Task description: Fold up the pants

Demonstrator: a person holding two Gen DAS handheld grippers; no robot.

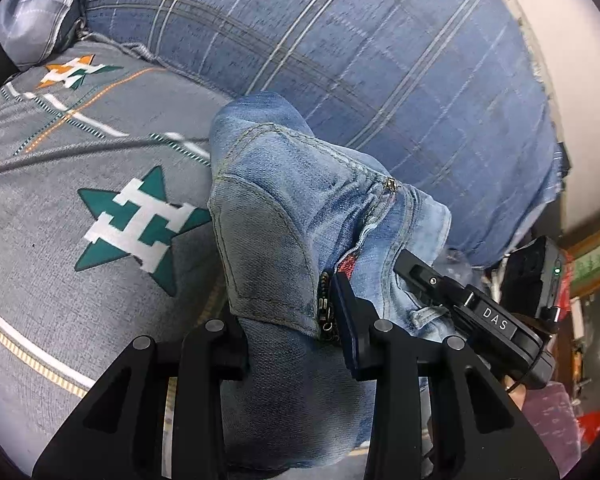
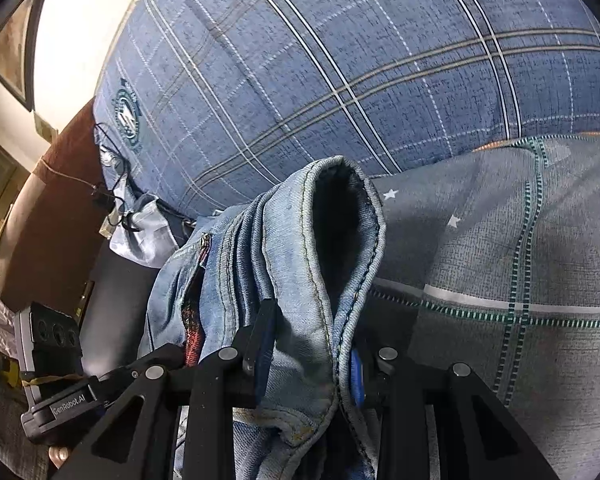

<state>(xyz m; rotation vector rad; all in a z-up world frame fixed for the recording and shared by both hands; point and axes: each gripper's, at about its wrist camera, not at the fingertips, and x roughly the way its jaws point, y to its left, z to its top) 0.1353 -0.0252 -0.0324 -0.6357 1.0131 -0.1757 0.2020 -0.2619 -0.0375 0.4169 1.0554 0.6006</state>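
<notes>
Light blue denim pants (image 1: 284,216) hang bunched between both grippers above a bed. My left gripper (image 1: 288,332) is shut on the pants near the zipper and a back pocket. The right gripper (image 1: 452,292) shows in the left wrist view just to the right, also on the denim. In the right wrist view my right gripper (image 2: 308,364) is shut on a hemmed edge of the pants (image 2: 300,256), whose opening gapes dark above the fingers. The left gripper (image 2: 60,392) shows at the lower left of that view.
A grey bedsheet (image 1: 80,208) with green star prints lies under the pants. A blue plaid quilt (image 2: 340,68) is piled behind. A brown headboard (image 2: 60,200) and cables stand at the left. Clutter sits beside the bed (image 1: 580,420).
</notes>
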